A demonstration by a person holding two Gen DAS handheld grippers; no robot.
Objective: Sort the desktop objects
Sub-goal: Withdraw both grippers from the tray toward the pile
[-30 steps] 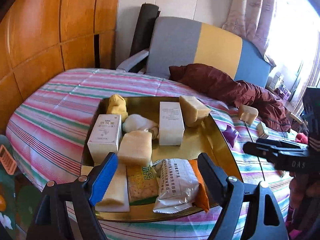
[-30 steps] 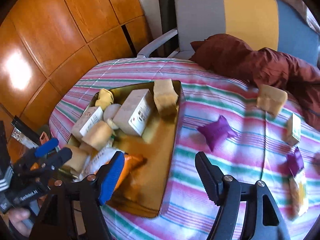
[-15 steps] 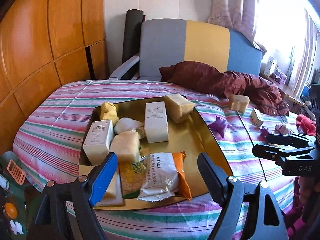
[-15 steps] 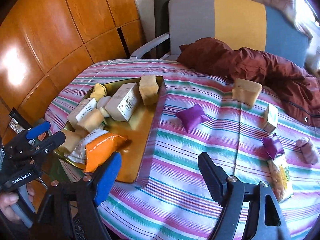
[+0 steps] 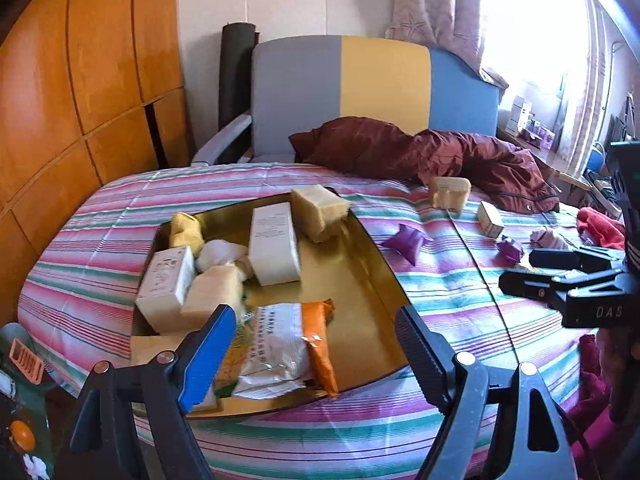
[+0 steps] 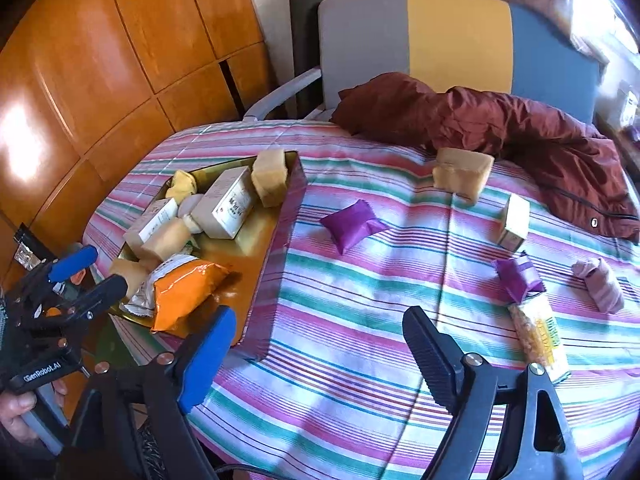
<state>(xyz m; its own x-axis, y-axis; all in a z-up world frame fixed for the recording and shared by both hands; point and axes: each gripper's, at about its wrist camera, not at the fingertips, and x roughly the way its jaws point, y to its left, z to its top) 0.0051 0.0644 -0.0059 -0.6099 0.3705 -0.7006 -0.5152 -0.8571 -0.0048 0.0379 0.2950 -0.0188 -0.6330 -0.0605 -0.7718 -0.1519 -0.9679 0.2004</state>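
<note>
A lived-in home room here: curtained window (image 5: 452,8), wood-panelled wall (image 6: 100,60), colour-block armchair (image 6: 420,44), striped cloth (image 6: 360,300) over the worktop.

Round table under a striped cloth, with a tray and loose items on it

The table (image 6: 360,360), covered in pink, green and white stripes, carries a gold tray (image 6: 260,240) on its left side. Directly on the cloth to the right lie a purple packet (image 6: 350,224), a beige sponge block (image 6: 460,174), a small white box (image 6: 514,222), a second purple packet (image 6: 518,278), a yellow snack bag (image 6: 540,336), a pink rolled cloth (image 6: 600,284) and a maroon jacket (image 6: 520,128) at the far edge.
</note>
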